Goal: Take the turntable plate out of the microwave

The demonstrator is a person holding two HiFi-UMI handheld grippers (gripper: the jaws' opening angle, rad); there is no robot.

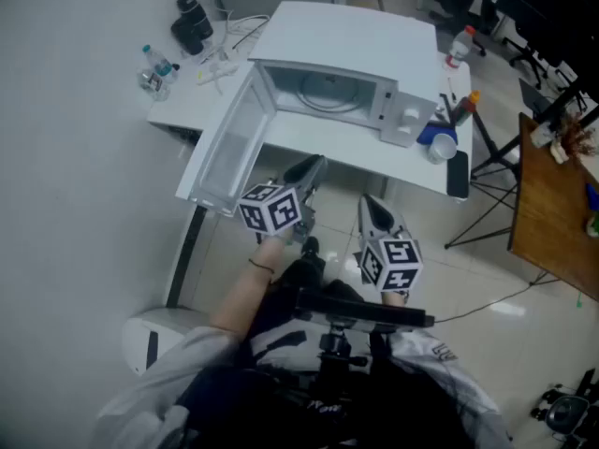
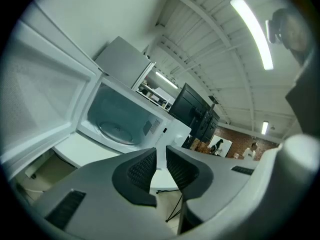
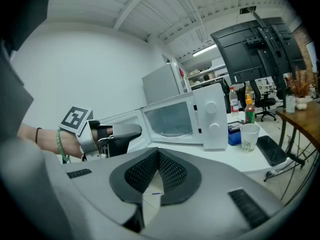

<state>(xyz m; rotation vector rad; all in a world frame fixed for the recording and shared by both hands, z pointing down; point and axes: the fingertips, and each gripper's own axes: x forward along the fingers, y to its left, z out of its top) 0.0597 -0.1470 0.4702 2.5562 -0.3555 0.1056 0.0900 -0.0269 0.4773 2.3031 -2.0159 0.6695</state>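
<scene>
White and boxy, the microwave (image 1: 323, 82) is sitting on the bench (image 1: 365, 157) with its door (image 1: 229, 148) hanging wide open at its left side. The left gripper (image 1: 312, 166) is hovering in front of the microwave's mouth, fingers (image 2: 139, 171) standing narrowly apart around nothing. The turntable plate (image 1: 329, 98) is lying flat on the floor inside the microwave, untouched. The right gripper (image 1: 372, 206) is waiting just short of the microwave too, fingers (image 3: 172, 171) pressing together, empty. Doing this well probably means spreading those fingers, reaching in level, and lifting the plate's rim clear before drawing it out.
</scene>
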